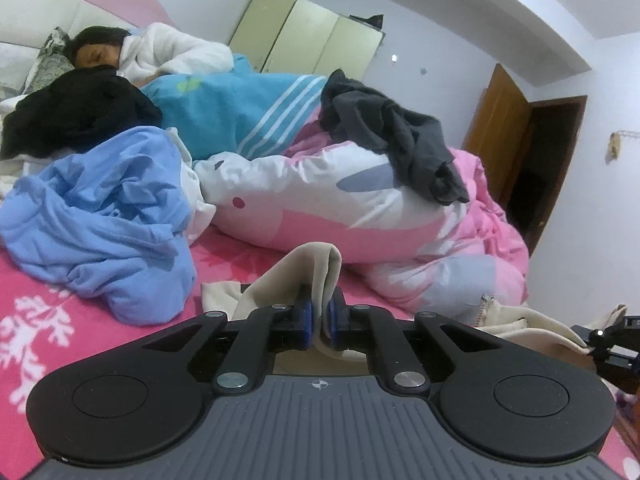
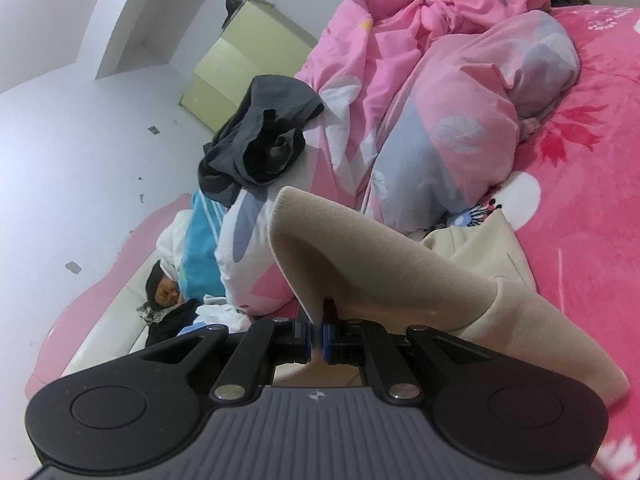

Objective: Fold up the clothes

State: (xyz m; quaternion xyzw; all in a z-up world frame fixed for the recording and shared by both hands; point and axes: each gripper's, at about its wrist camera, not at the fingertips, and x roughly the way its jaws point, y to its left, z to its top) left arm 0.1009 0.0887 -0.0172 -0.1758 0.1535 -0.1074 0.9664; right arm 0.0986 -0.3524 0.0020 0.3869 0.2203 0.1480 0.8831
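In the left wrist view, a fold of the beige garment [image 1: 320,264] is seen standing up from between the blue pads of the left gripper [image 1: 319,322], whose jaws are drawn nearly together and clenched on the cloth. The rest of the garment is spread low on the pink bedspread [image 1: 36,320], its length trailing off to the right toward the right gripper, part of which is visible at the frame's edge. A crumpled light blue garment [image 1: 100,224] is laid to the left on the bedspread, a dark grey garment [image 1: 392,136] is draped over the pink and white quilt [image 1: 320,196], and a person is seen lying farther back on the bed beside a black garment [image 1: 76,108]. In the right wrist view, the beige garment [image 2: 380,264] is pinched between the almost closed jaws of the right gripper [image 2: 319,336]; its ribbed cloth is raised in a peak above the pads and is run diagonally down to the right edge of the frame, over the gripper body. A paler part of it is laid on the bedspread [image 2: 580,200] beyond. The dark grey garment [image 2: 260,136] is seen on the quilt [image 2: 440,100] behind.
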